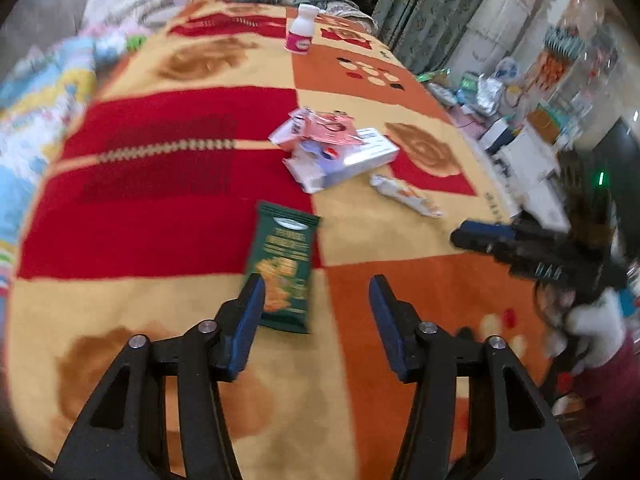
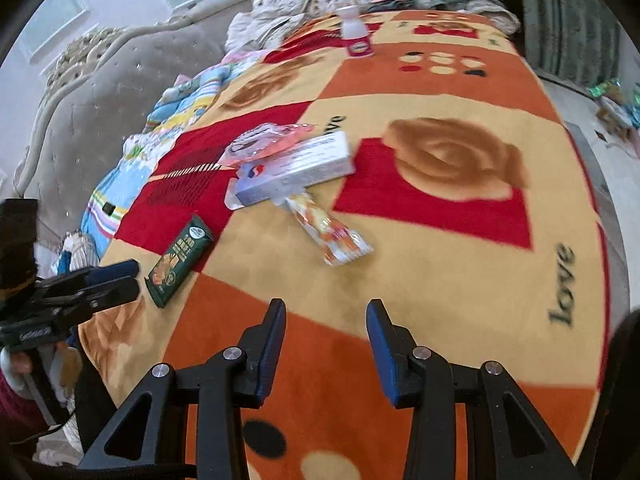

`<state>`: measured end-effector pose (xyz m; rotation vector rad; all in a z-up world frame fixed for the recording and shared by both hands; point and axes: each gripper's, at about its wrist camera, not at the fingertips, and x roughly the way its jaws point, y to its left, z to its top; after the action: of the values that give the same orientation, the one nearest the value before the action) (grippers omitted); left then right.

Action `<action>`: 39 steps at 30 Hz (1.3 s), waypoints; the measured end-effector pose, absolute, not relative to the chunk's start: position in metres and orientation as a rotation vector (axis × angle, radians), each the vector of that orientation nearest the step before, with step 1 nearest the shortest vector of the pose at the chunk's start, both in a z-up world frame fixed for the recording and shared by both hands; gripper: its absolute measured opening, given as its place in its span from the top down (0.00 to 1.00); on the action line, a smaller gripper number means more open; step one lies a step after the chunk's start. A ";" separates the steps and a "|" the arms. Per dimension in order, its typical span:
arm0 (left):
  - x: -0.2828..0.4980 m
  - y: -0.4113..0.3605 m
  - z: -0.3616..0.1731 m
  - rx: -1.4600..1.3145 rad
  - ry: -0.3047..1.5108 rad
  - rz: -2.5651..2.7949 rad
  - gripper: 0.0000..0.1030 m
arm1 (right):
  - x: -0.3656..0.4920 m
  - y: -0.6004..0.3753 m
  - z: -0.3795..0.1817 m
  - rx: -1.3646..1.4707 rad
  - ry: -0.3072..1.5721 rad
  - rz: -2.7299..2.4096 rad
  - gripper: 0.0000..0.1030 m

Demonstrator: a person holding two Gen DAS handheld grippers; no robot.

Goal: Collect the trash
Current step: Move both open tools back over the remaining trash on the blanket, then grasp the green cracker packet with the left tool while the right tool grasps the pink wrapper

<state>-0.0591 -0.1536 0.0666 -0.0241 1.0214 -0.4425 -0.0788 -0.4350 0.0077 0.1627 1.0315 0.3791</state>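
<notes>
Trash lies on a patterned orange, red and yellow blanket (image 1: pixel 160 208) (image 2: pixel 440 272). A green snack packet (image 1: pixel 282 272) (image 2: pixel 180 260) lies just beyond the left finger of my left gripper (image 1: pixel 317 280), which is open and holds nothing. Farther off are a white box (image 1: pixel 352 158) (image 2: pixel 296 168), with a pink wrapper (image 1: pixel 320 126) (image 2: pixel 268 142) on it, and an orange-white wrapper (image 1: pixel 404 194) (image 2: pixel 328 232) beside it. A small white bottle (image 1: pixel 301 30) (image 2: pixel 356 34) stands at the far end. My right gripper (image 2: pixel 326 304) hovers open and empty short of the orange-white wrapper.
A padded grey headboard (image 2: pixel 100 112) and crumpled striped bedding (image 1: pixel 40 92) border the blanket's left side. Green curtains (image 1: pixel 420 12) hang at the back. Cluttered boxes and bags (image 1: pixel 520 140) crowd the right. A white-gloved hand (image 1: pixel 596 328) holds the right gripper.
</notes>
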 end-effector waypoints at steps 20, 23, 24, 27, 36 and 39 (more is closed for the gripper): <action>-0.018 -0.172 0.023 0.117 1.094 -0.401 0.46 | -0.006 -0.390 -0.006 -0.066 1.041 0.402 0.61; -0.017 -0.172 0.022 0.111 1.093 -0.400 0.46 | -0.004 -0.389 -0.003 -0.081 1.022 0.399 0.61; -0.017 -0.171 0.022 0.109 1.090 -0.402 0.46 | -0.003 -0.389 -0.003 -0.081 1.020 0.398 0.61; -0.018 -0.171 0.022 0.101 1.087 -0.412 0.47 | 0.005 -0.388 -0.009 -0.053 1.041 0.416 0.61; -0.025 -0.172 0.027 0.055 1.072 -0.460 0.64 | -0.019 -0.383 -0.005 -0.094 1.003 0.431 0.77; -0.032 -0.182 0.035 0.056 1.051 -0.484 0.64 | -0.033 -0.397 0.002 -0.041 0.989 0.431 0.77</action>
<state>-0.0317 -0.1824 0.0346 0.0559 1.0508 -0.4839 -0.0332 -0.3967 0.0018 -0.0407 0.9891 0.4312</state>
